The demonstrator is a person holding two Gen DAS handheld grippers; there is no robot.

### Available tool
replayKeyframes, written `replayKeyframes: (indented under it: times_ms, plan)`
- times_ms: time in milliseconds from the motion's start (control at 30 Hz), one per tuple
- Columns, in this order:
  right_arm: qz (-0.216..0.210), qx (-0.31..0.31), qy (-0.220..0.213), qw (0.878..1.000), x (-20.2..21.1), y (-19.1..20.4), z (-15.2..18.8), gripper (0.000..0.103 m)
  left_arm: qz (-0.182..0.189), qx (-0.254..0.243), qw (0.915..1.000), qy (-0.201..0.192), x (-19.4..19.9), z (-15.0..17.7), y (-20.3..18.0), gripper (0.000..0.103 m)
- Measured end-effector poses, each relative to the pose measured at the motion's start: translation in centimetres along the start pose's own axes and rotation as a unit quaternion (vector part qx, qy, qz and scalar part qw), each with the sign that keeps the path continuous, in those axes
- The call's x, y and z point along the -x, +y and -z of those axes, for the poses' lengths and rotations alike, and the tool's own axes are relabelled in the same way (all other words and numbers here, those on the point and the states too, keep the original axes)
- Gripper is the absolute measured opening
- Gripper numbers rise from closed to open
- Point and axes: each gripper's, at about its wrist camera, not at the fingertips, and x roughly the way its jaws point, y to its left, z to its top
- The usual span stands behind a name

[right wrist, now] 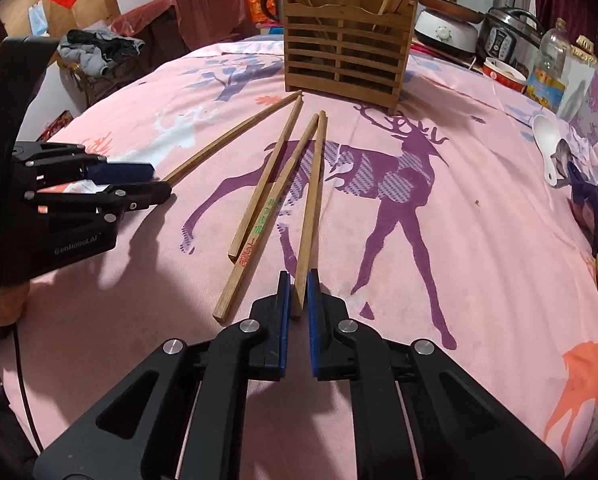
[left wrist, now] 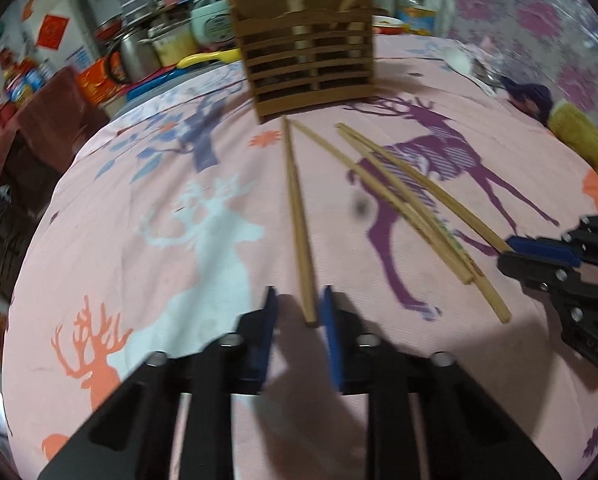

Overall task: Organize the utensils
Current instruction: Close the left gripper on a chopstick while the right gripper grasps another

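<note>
1. near the bottom middle of the right wrist view, the right gripper (right wrist: 297,286) has its fingers pinching the near end of one chopstick (right wrist: 311,204); that stick slants up the frame toward the holder (right wrist: 349,60).

2. at lower middle of the left wrist view, the left gripper (left wrist: 297,304) sits with its fingers nearly together around the end of the leftmost stick (left wrist: 297,208). that picture is blurred and seems to show a slight gap on the left side, but in the right wrist view, at left, the same fingers look clamped on the tip, so i judge it a pinch.

3. two loose sticks (right wrist: 265,184) lie on the pink deer cloth (right wrist: 479,240) between the two held ones, all four fanning toward the holder at top centre. the holder already has sticks standing in it.

4. risks, as judgement:
- both grips are at the very end of a long stick, so on lifting, the far end may swing or the stick may pivot and slip out.
- the right-hand stick lies just beside a loose one; dragging rather than lifting could knock that one askew.
- the holder's slots are partly filled; a tilted stick could catch on the rim, jam against standing sticks, or tip the holder.
- the grippers are close, so lifting together could make them collide.
- the cloth may snag a low tip.
</note>
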Motion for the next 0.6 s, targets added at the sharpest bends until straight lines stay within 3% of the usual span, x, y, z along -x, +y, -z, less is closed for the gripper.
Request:
replayKeyframes:
  times_ms: [333, 600]
  plan:
    - [0.008, 0.01, 0.0, 1.0, 0.0, 0.4, 0.0, 0.01, 0.019, 0.012, 0.9997, 0.004, 0.0, 0.0, 0.3, 0.008]
    - [0.018, 0.006, -0.025, 0.999, 0.9, 0.2, -0.3, 0.009, 0.019, 0.026, 0.9992, -0.024, 1.4, -0.3, 0.9, 0.006]
